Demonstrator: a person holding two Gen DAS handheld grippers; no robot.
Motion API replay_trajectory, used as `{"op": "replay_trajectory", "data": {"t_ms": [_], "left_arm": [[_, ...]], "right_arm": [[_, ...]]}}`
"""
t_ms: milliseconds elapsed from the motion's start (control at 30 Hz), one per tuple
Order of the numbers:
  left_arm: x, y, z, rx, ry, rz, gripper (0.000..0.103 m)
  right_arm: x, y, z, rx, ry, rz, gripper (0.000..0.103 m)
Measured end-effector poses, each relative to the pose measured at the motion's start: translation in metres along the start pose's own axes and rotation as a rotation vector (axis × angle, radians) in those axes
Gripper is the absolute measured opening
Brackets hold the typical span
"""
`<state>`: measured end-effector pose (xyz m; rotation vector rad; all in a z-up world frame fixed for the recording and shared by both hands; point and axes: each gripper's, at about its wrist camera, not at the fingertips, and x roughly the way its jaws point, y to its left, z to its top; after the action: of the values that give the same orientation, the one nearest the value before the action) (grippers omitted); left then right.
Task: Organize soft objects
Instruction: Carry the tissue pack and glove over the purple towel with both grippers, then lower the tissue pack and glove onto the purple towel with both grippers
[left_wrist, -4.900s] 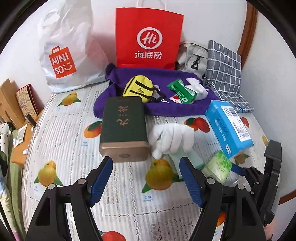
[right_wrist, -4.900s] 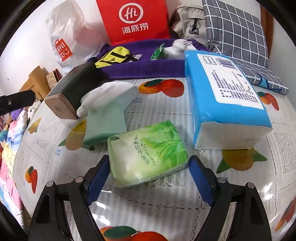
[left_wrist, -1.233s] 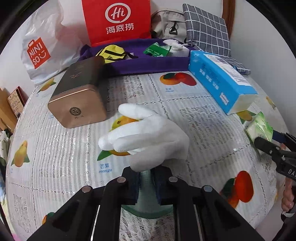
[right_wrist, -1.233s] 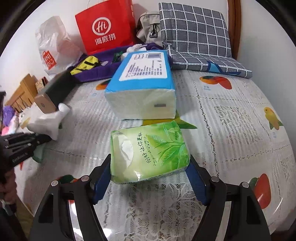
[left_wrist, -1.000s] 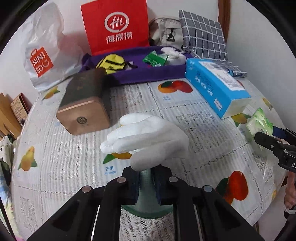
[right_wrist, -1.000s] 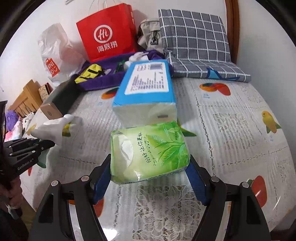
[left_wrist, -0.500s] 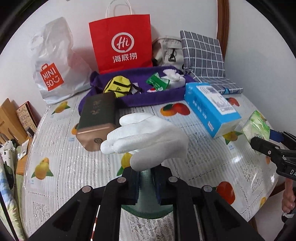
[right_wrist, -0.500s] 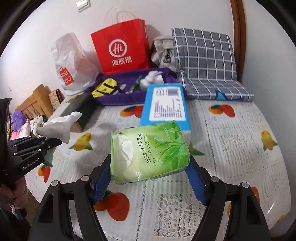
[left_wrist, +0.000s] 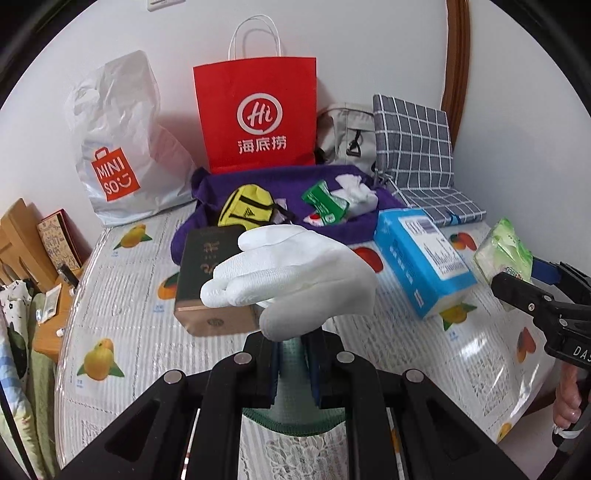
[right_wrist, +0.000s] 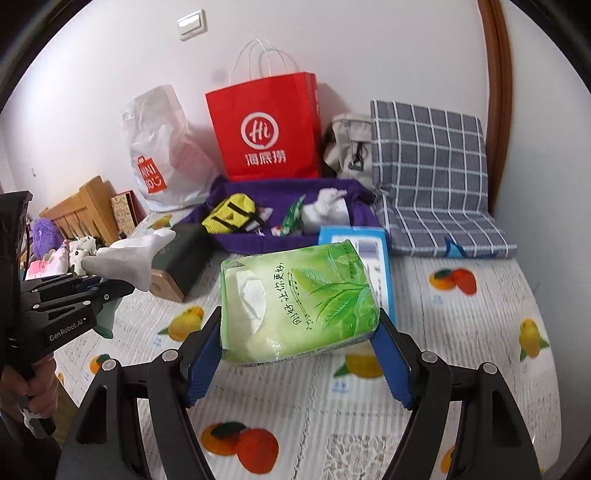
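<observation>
Left gripper fingers pinching white glove cuff, right gripper fingers clamping green tissue pack, its printed face only in right view

A white wall is seen behind the tabletop, which is covered with a fruit-print lace cloth. A light switch is fixed high on the wall. Brown wooden trim runs upright at the right, and wooden furniture is placed beyond the left edge.
</observation>
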<state>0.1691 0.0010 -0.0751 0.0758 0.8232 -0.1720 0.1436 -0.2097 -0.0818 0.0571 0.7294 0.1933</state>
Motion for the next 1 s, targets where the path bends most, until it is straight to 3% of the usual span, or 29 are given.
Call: {"op": "replay_trajectory", "data": {"t_ms": [467,633,1000], "left_arm": [[0.004,0.008,0.044,-0.018,-0.042,0.011,0.013],[0.013,0.027,0.059,-0.081,-0.044,0.003,0.013],[0.023,0.053,0.088,-0.138,-0.006,-0.004,0.013]], "right_arm": [[0.02,0.001,0.042,-0.023,-0.024,0.003,0.075],[0.027,0.0,0.06,-0.018,-0.039,0.011,0.075],[0.05,0.003,0.089,-0.042,-0.01,0.043,0.075]]}}
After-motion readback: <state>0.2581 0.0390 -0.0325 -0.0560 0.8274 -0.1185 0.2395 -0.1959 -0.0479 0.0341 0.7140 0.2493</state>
